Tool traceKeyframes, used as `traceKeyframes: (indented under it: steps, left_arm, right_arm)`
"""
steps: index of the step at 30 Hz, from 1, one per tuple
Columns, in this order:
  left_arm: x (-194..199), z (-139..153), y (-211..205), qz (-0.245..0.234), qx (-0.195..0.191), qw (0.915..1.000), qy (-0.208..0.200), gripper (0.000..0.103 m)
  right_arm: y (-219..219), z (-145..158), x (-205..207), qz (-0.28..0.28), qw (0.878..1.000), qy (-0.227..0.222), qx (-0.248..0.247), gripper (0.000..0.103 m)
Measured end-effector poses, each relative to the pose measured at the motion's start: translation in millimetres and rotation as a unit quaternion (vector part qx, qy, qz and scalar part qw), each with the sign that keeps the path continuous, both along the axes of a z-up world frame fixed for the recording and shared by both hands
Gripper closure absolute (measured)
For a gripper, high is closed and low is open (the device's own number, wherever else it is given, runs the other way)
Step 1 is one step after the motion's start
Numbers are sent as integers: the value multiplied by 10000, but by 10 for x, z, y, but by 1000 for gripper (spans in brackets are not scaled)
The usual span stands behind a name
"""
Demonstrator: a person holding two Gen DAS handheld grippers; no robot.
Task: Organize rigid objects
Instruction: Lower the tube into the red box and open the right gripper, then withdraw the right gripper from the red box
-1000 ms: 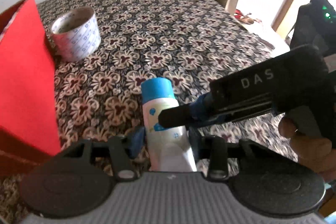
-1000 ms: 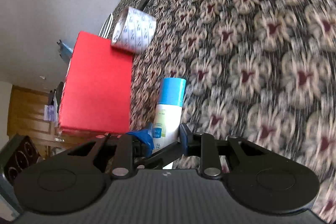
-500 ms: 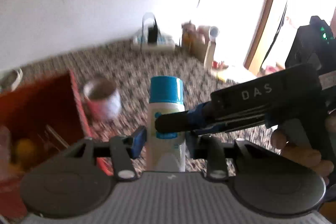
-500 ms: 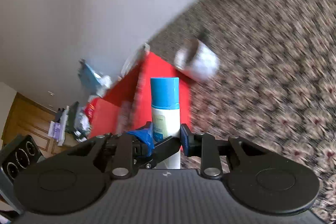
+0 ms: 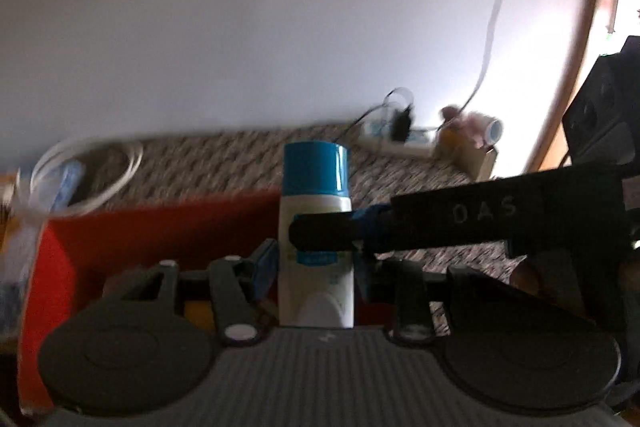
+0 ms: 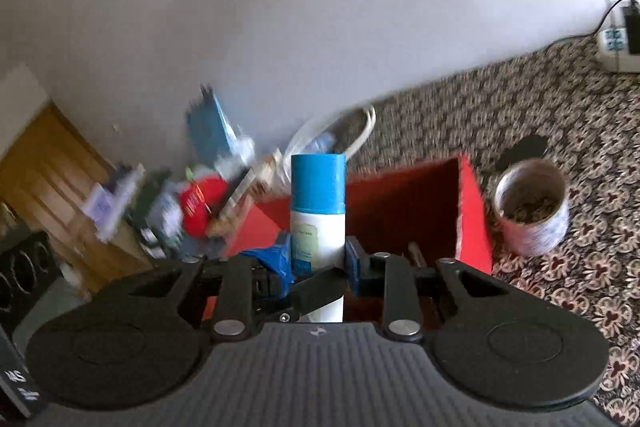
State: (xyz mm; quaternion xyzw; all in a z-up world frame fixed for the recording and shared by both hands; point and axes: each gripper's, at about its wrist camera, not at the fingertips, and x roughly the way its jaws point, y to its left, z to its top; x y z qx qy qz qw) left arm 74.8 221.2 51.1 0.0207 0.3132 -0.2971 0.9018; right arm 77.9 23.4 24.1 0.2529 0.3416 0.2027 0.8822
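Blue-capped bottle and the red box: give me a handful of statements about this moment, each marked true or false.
1. The bottle has a blue cap. True.
2. The bottle lies flat on the carpet. False: it is upright, clear of the carpet, between the left gripper's pads.
3. The red box is open at the top. True.
4. The tape roll sits inside the red box. False: it stands on the carpet beside it.
5. Only one gripper reaches the bottle. False: the right gripper is on it too, its jaws opening.

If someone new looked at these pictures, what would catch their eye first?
First, the upright white bottle with a blue cap, gripped between both pairs of jaws. Behind it stands the open red box, with a patterned roll of tape on the floral cloth to its right.
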Motion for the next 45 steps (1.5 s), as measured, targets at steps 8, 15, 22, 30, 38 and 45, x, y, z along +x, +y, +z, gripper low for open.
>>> traceKeyframes:
  steps: [8,15,22,30,38,45]
  left_arm:
    - [270,-503,218,384,152,9946,947,72]
    - [292,-634,384,629,235,9911,1146,71]
    - [302,-621,384,901,547,9879,1141,71]
    - [248,-514,225,923,974,9872,859,54]
    - [186,-417,179,989,1290,9839,744,47]
    - [110,-320,225,1118,1463,9804,697,44]
  right_arm:
    - [475,-372,332,358,9921,1007,-663,92]
    - [583,-527,368,305,9893,1301,-594,91]
    - [541,-428,236,51,9922,1023,-714,92]
    - [525,-339,112,-255,9930,812,-824,92]
    - [523,-282,-21,-546,9924,699,-847,92]
    - [497,-236,-152,-780,9920,656,-747,92]
